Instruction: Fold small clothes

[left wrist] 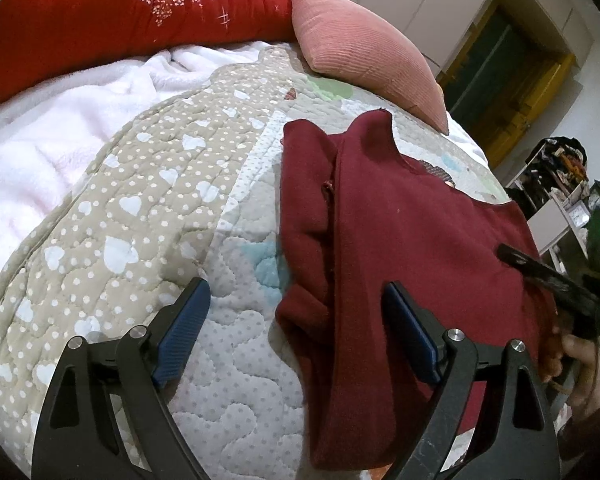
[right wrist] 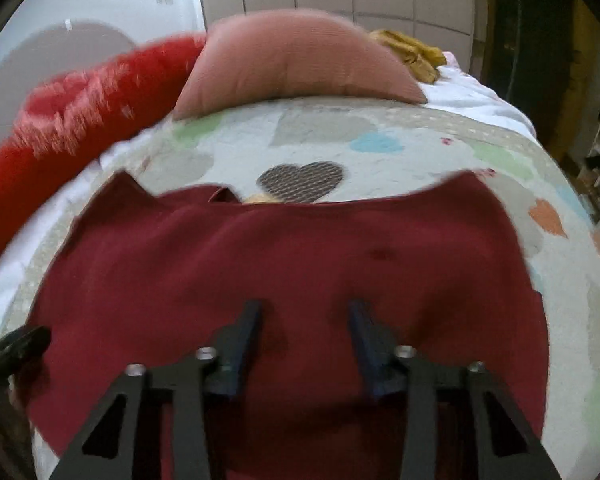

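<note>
Left tongs [left wrist: 296, 332] parked wide apart with nothing in them, straddling the left edge of the maroon top [left wrist: 400, 240] on the bed.

From the left wrist: one blue pad sits over the quilt [left wrist: 148, 208], the other over the cloth. The top's left side is already turned in, and that fold looks bunchy, so I'd smooth it before the next fold. Plenty of free quilt on the left, towards the white blanket [left wrist: 60, 128]; the pink cushion [left wrist: 364, 48] is well behind. From the right wrist (blurry): the right tongs [right wrist: 305, 308] stand narrow but not closed, just above the middle of the top, gripping nothing that I can see. Its far edge lies near the grey heart patch [right wrist: 302, 182]. To the right the quilt curves away towards the bed's edge, so folding inward seems safer.
</note>
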Available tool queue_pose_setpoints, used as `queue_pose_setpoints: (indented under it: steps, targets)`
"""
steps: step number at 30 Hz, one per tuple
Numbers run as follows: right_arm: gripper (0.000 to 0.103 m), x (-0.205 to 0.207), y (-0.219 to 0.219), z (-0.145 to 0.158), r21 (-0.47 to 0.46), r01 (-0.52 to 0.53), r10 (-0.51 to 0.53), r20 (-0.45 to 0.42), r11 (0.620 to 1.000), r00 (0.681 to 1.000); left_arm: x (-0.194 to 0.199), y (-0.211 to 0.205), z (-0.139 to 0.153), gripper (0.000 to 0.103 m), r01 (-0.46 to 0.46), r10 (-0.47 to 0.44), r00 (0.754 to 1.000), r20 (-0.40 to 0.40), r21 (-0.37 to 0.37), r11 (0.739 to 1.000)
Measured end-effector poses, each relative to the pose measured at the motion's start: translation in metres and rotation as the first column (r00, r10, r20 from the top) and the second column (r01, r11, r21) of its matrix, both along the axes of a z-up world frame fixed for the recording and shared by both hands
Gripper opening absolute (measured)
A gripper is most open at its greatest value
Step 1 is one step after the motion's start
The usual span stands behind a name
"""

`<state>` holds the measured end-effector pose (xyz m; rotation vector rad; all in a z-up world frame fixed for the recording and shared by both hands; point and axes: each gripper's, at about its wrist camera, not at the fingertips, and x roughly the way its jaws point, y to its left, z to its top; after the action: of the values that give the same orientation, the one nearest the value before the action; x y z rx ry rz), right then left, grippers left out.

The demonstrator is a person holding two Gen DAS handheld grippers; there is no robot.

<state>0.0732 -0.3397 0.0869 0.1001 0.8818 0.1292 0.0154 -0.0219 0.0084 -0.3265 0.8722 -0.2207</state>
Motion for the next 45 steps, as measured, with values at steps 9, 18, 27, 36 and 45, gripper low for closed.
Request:
queue_pose_setpoints:
  steps: [9, 18, 27, 36, 45]
  targets:
    - [0.036, -0.056, -0.054, 0.005, 0.039, 0.121, -0.120, -0.009, 0.992, 0.993, -0.001, 0.000, -0.001, 0.089, 0.001, -0.001, 1.000, 0.010, 0.001, 1.000]
    - [0.037, -0.117, -0.051, 0.019, -0.090, 0.176, -0.175, 0.023, 0.980, 0.984, 0.000, -0.006, -0.002, 0.090, -0.003, 0.002, 1.000, 0.015, 0.039, 0.999]
    - [0.034, -0.133, -0.090, -0.001, 0.072, 0.232, -0.230, -0.033, 0.970, 0.973, 0.003, -0.012, -0.001, 0.095, -0.006, 0.005, 1.000, 0.011, 0.084, 0.996]
    - [0.010, -0.165, -0.087, 0.023, 0.053, 0.195, -0.198, 0.050, 0.979, 0.979, 0.002, -0.010, 0.000, 0.095, -0.004, 0.003, 1.000, 0.018, 0.068, 0.998]
    - [0.014, -0.157, -0.077, 0.016, 0.006, 0.098, -0.098, 0.042, 0.995, 0.994, 0.001, -0.008, -0.001, 0.095, -0.004, 0.003, 1.000, 0.021, 0.050, 0.999]
